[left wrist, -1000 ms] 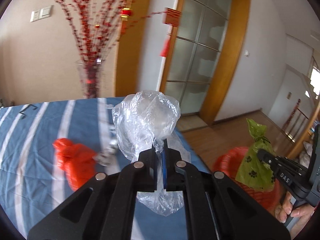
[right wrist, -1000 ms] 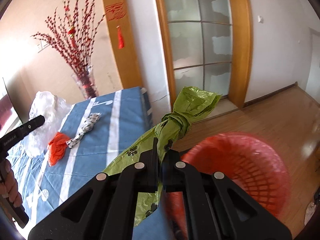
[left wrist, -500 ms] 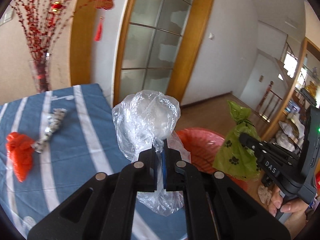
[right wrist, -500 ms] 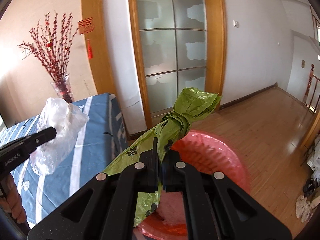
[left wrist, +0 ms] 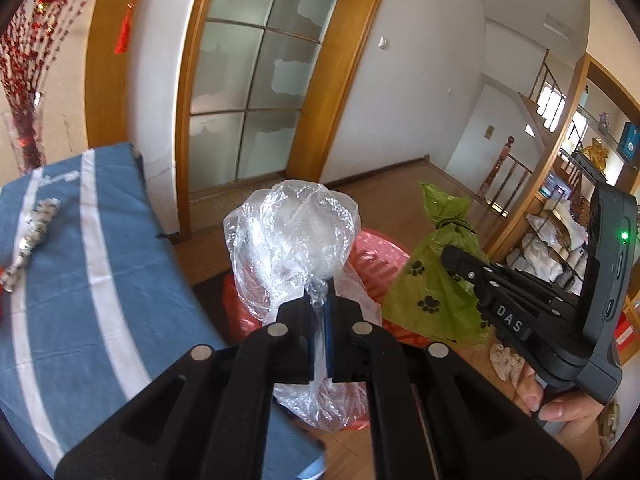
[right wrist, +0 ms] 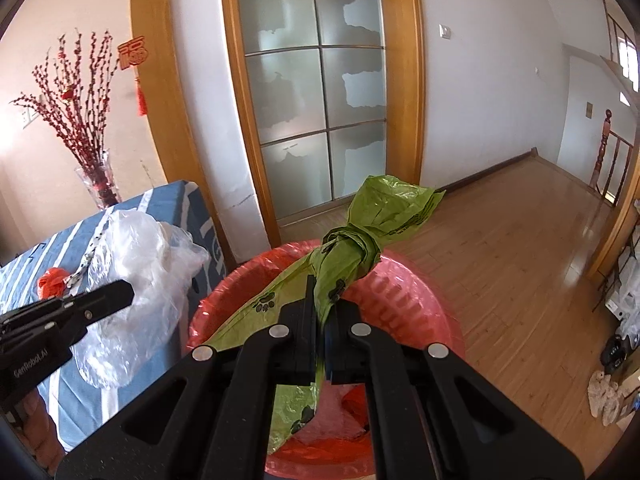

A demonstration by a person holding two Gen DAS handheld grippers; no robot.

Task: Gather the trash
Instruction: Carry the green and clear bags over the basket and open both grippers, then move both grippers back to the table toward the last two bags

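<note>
Now we hold both bags in closed jaws above the red basket (right wrist: 420,292): left gripper (left wrist: 320,312) pinches the clear bag (left wrist: 292,240), right gripper (right wrist: 320,320) the green bag (right wrist: 360,240); red scrap (right wrist: 50,286) and a wrapper (left wrist: 32,224) remain on the counter (left wrist: 120,260).

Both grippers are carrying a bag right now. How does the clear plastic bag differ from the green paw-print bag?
The clear plastic bag is see-through and puffed round, held by the left gripper; the green paw-print bag is opaque, knotted into a twisted neck, held by the right gripper. The green bag hangs over the red basket; the clear bag is beside the basket's rim, by the blue striped table. Both are pinched in shut grippers, off the table.
</note>
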